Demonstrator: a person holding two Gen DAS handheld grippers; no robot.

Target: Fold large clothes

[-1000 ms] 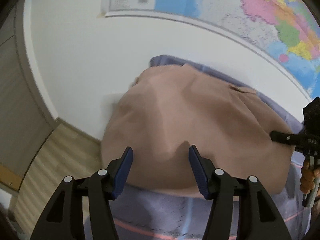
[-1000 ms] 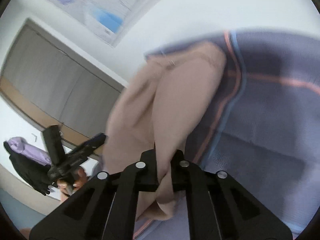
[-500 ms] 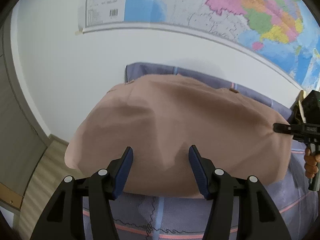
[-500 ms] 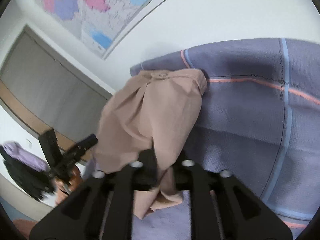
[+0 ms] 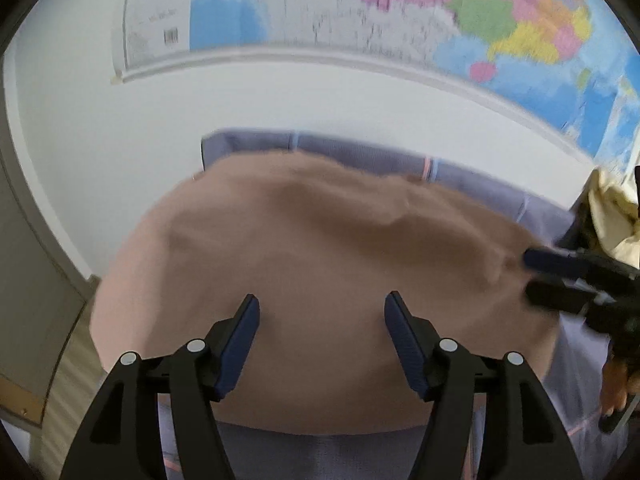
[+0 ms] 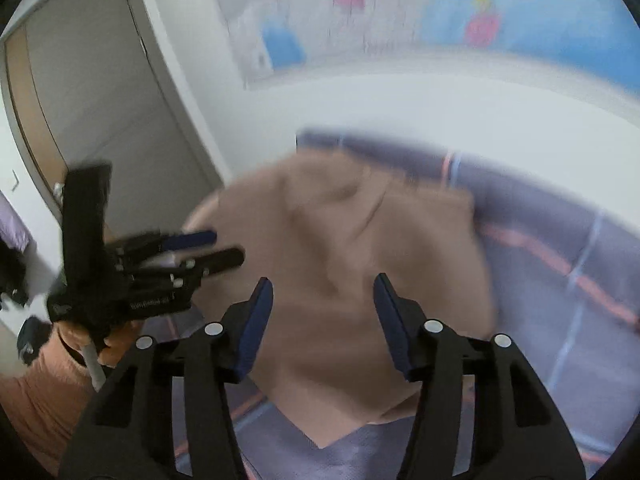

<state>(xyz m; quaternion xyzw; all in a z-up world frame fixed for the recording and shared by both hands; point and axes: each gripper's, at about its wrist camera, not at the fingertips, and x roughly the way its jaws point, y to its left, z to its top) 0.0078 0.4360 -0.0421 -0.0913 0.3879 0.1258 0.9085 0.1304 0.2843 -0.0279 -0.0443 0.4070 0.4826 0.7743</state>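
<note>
A tan garment [image 5: 320, 248] lies folded over on a purple-grey checked cloth [image 5: 500, 192]. My left gripper [image 5: 322, 300] hovers over its near part with its jaws opening; the fabric is below the blue pads [image 5: 240, 340], not pinched. In the right wrist view the same garment [image 6: 352, 248] lies slack under my right gripper [image 6: 323, 280], whose jaws are also opening, and no cloth is pressed between them. The right gripper [image 5: 536, 276] shows at the garment's right edge in the left wrist view. The left gripper [image 6: 224, 246] shows at its left edge in the right wrist view.
A coloured map [image 5: 400, 20] hangs on the white wall behind the checked cloth [image 6: 560, 240]. A grey door panel [image 6: 100, 100] stands to the left. Some cream fabric [image 5: 612, 216] sits at the far right. An orange sleeve [image 6: 36, 392] is at the lower left.
My right gripper has let go of the garment's fold and its jaws have spread. The garment has dropped and spread flatter on the cloth. The left jaws stand a little wider.
</note>
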